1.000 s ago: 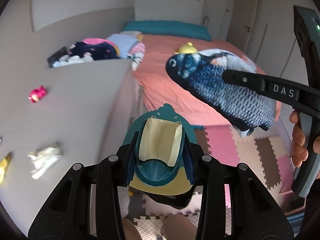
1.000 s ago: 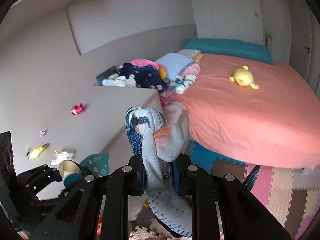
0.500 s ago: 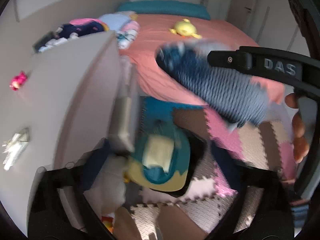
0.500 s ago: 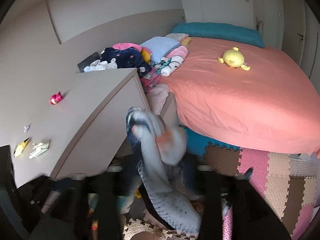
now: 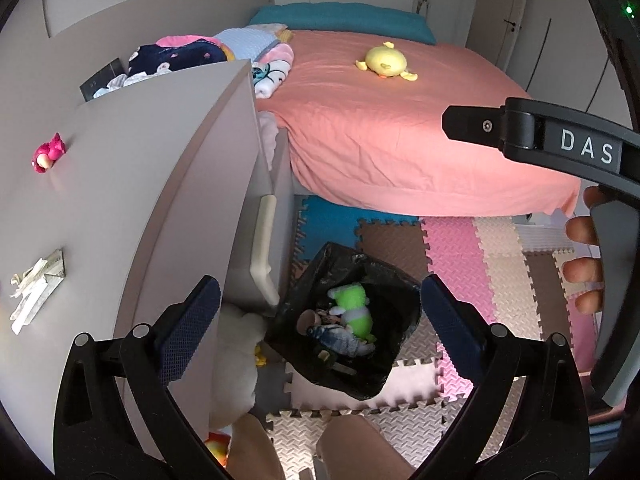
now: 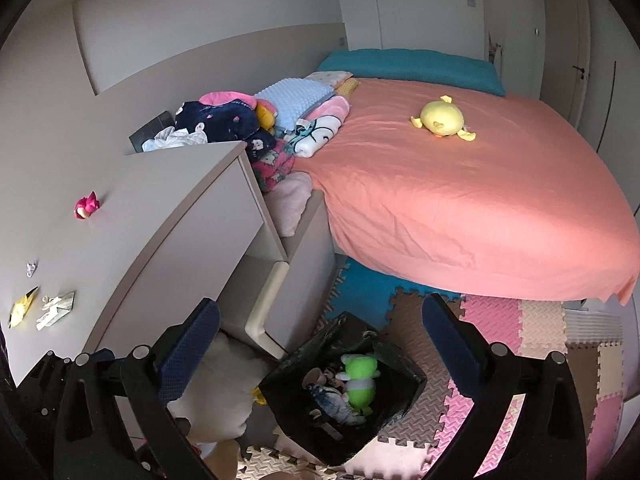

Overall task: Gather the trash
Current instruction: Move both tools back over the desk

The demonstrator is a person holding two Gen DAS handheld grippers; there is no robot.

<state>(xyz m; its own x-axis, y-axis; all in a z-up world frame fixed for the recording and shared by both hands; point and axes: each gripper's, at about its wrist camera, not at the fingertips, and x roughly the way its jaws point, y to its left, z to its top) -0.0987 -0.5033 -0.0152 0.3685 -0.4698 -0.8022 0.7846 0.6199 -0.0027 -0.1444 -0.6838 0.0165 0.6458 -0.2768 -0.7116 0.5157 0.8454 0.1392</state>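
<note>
Below, bin (image 5: 348, 320) holds dropped toys — both hand-held grippers emptied.

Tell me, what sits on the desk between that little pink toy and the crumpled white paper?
Nothing in the left wrist view: between the pink toy and the crumpled paper the desk shows bare. The right wrist view shows a small silvery scrap off toward the wall.

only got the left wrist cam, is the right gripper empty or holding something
observer: empty, the right gripper has its fingers wide apart with nothing between them, above the black bag.
operator: i see one paper scrap up top, any more trash there
observer: a yellow wrapper lies on the desk right beside that scrap, outside your view.
operator: that all
observer: no, a small silver crumpled bit sits between the wrapper and the pink toy.
</note>
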